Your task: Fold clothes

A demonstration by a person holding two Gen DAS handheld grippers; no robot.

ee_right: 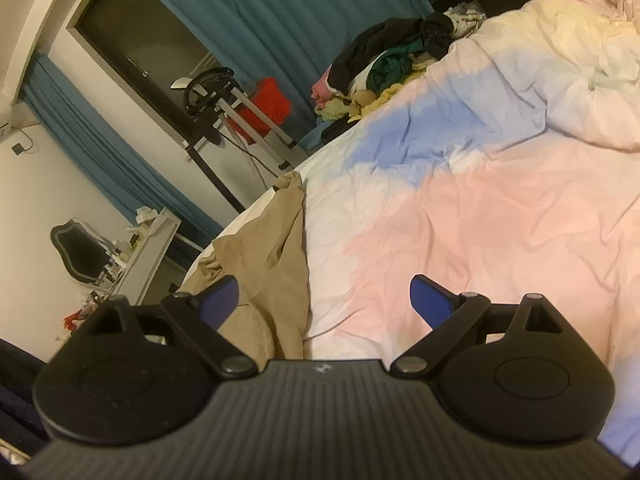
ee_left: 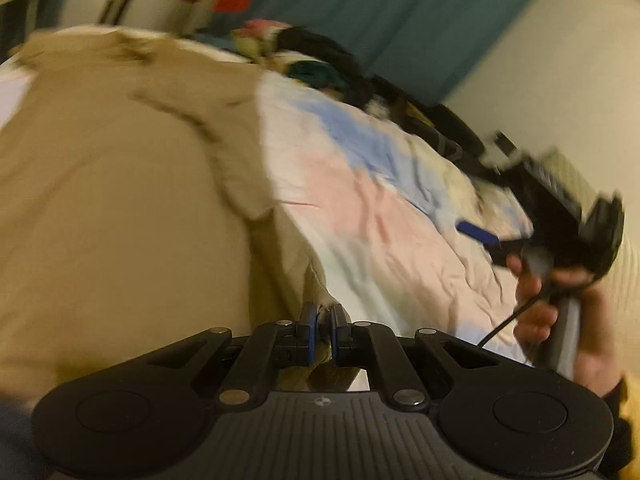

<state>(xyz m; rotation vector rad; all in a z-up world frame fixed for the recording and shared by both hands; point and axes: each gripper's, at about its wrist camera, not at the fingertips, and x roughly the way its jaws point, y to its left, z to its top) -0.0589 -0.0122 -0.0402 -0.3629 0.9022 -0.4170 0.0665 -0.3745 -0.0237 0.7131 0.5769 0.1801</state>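
A tan garment lies spread over the left part of the bed; it also shows in the right wrist view, bunched at the bed's left edge. My left gripper is shut on an edge of the tan garment. My right gripper is open and empty above the bedding, its left finger over the garment's edge. The right gripper also shows in the left wrist view, held in a hand at the right, blurred.
The bed is covered by a pink, blue and white duvet. A pile of dark and coloured clothes lies at its far edge. Teal curtains, a red box and a metal rack stand behind.
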